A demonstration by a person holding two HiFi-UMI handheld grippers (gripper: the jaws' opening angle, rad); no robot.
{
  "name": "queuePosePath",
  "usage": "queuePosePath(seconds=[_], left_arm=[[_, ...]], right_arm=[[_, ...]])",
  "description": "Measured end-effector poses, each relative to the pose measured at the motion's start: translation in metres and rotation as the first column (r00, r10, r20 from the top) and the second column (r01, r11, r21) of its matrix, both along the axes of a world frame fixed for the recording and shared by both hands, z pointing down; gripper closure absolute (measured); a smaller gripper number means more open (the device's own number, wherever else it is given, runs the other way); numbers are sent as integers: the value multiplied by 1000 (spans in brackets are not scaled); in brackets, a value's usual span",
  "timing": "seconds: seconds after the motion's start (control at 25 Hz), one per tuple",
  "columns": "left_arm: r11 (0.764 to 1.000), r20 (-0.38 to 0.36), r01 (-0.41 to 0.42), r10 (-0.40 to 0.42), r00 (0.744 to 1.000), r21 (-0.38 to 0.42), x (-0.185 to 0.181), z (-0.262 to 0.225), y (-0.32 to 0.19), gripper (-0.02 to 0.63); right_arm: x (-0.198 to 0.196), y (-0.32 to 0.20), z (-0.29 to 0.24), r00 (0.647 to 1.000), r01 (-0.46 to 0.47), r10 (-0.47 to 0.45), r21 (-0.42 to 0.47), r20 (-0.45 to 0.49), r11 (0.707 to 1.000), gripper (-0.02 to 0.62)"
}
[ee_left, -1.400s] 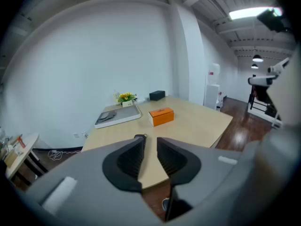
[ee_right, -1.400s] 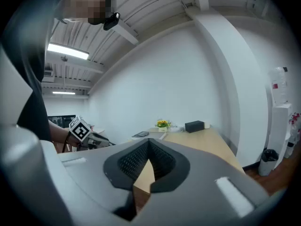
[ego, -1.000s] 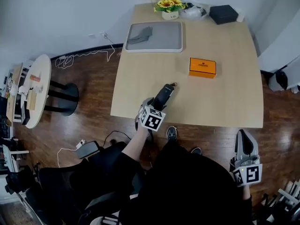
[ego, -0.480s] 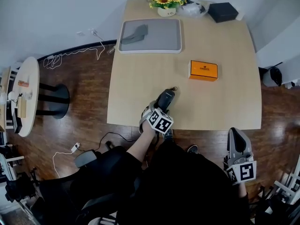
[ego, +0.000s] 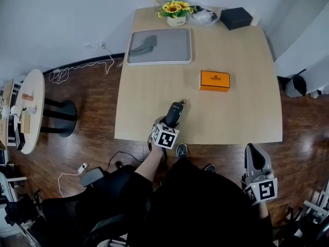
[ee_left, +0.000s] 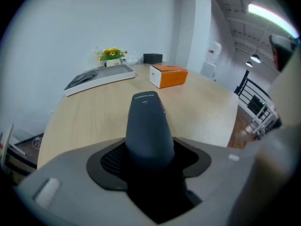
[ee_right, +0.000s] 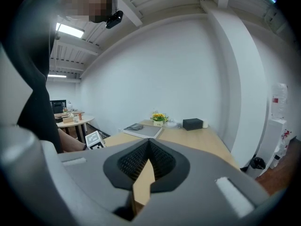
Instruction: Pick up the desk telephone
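Observation:
The telephone's dark grey handset (ego: 174, 111) lies on the light wooden table (ego: 247, 102) close to its near edge, a thin cord at its far end. My left gripper (ego: 171, 120) points steeply down over it. In the left gripper view the handset (ee_left: 146, 121) fills the gap between the jaws of the left gripper (ee_left: 150, 166), which are closing around it; I see no firm press of the pads. My right gripper (ego: 255, 157) hangs off the table's near right side, over the floor. Its jaws meet in the right gripper view (ee_right: 148, 163) with nothing between them.
An orange box (ego: 215, 80) sits mid-table. At the back are a grey tray (ego: 177, 48) with a dark item (ego: 143, 44), a sunflower pot (ego: 176, 10), a clear bag (ego: 204, 17) and a black box (ego: 236, 17). A round side table (ego: 31, 107) and floor cables (ego: 77, 71) lie left.
My left gripper has sunk lower over the handset and its jaws have narrowed around it. The right gripper has drifted a little to the left beside the table.

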State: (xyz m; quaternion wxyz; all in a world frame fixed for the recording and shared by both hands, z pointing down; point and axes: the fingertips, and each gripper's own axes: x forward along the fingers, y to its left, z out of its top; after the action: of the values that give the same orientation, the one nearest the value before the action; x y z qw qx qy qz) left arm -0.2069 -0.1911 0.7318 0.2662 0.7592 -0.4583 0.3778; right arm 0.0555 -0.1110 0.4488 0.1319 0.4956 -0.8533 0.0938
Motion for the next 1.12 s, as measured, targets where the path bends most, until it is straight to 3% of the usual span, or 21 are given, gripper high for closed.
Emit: queuePosePath(seconds=[0.28, 0.52, 0.68, 0.92, 1.12], left_arm=[[992, -50, -3, 9, 999, 128, 32, -86, 31, 342], [958, -91, -89, 118, 989, 274, 104, -182, 100, 341], [941, -114, -70, 114, 987, 331, 134, -228, 146, 342], [920, -112, -33, 83, 990, 391, 145, -259, 192, 342], [892, -144, -13, 88, 986, 452, 141, -279, 201, 342]], right_arm=[[42, 30, -5, 998, -26, 24, 27, 52, 999, 595], [83, 55, -8, 991, -40, 31, 71, 131, 997, 595], [103, 72, -4, 984, -29, 18, 61, 178, 998, 595], [113, 90, 0, 975, 8, -24, 73, 221, 997, 595], [114, 97, -24, 978, -25, -2, 129, 208, 991, 595]])
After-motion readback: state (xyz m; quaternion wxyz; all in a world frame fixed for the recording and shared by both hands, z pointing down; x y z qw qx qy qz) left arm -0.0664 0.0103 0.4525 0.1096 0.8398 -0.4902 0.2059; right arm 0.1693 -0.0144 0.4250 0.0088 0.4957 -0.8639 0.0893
